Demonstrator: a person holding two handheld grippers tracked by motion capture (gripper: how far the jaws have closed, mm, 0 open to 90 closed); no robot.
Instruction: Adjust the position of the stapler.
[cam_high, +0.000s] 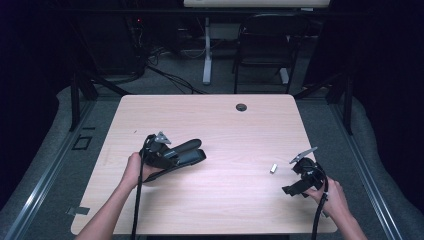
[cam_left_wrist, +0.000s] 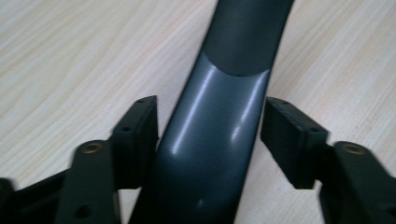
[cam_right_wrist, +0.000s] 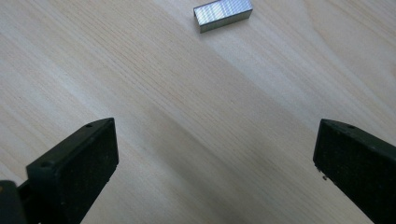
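Lying on the desk at left: a dark stapler, sitting between the left hand-held gripper pads, one pad touching, the other just apart. Further right, resting near a staple strip: the right hand-held gripper, gaping wide, gripping nothing.

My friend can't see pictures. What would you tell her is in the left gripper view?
A dark grey stapler lies on a pale wooden table, running up the middle between the left gripper's two black jaws. One pad touches its side; the other stands just off it.
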